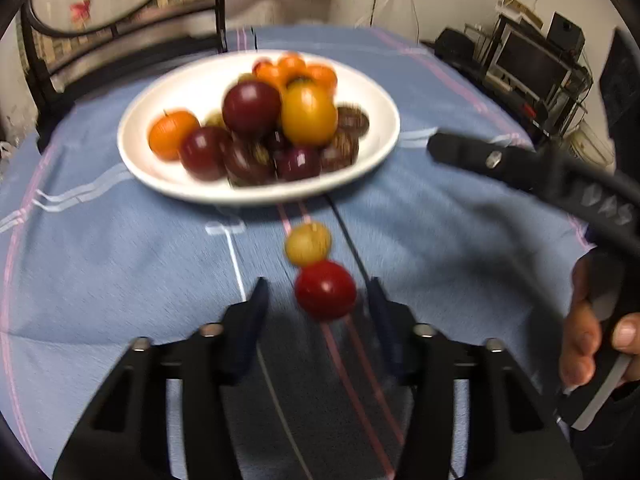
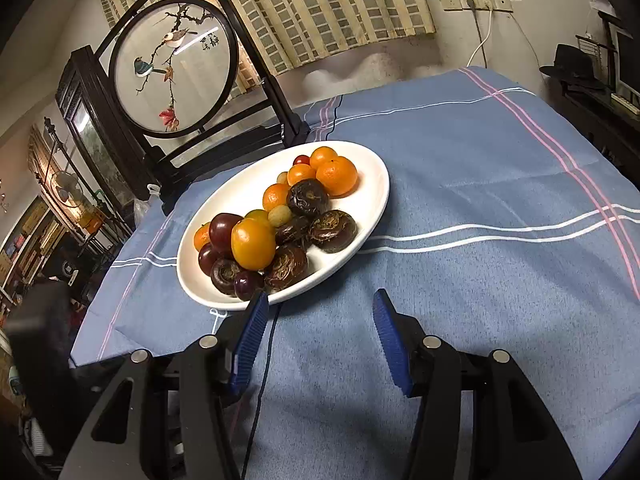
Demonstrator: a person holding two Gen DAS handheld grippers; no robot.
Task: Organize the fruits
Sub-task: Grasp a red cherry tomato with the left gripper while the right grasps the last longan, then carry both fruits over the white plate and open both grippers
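Note:
A white oval plate (image 1: 160, 176) (image 2: 360, 184) on the blue tablecloth holds a pile of fruit: orange tangerines (image 2: 337, 175), dark plums (image 1: 251, 108), a yellow-orange fruit (image 1: 309, 115) and brown chestnut-like pieces (image 2: 333, 230). In the left wrist view a red cherry tomato (image 1: 325, 290) and a yellowish grape (image 1: 307, 243) lie on the cloth in front of the plate. My left gripper (image 1: 318, 296) is open, the tomato between its fingertips and untouched. My right gripper (image 2: 318, 308) is open and empty, just in front of the plate's near rim; it also shows in the left wrist view (image 1: 520, 168).
A round embroidered screen on a dark stand (image 2: 176, 68) stands behind the plate at the table's far left edge. A thin black cable (image 2: 264, 360) runs across the cloth. Shelves with electronics (image 1: 532, 68) stand off the table at right.

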